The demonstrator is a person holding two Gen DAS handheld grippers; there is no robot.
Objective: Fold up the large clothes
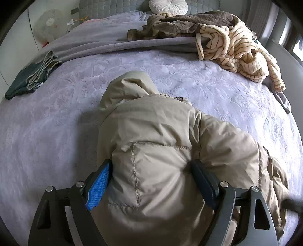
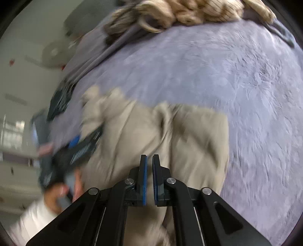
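Note:
A beige puffer jacket [image 1: 151, 136] with a hood lies on the lilac bed cover [image 1: 56, 123]. My left gripper [image 1: 151, 164] stands wide open with its jaws on either side of a bulging padded fold of the jacket. In the blurred right wrist view the jacket [image 2: 189, 132] lies spread on the bed. My right gripper [image 2: 149, 157] is nearly closed, a thin gap between the pads, with nothing visible between them, above the jacket's near edge. The left gripper [image 2: 79, 149] and the hand holding it show at the left of that view.
A striped cream garment [image 1: 236, 49] and a brown fleece [image 1: 189, 24] are heaped at the bed's far right. Folded dark green clothes [image 1: 30, 75] lie at the left edge. A round white cushion [image 1: 168, 5] sits by the headboard.

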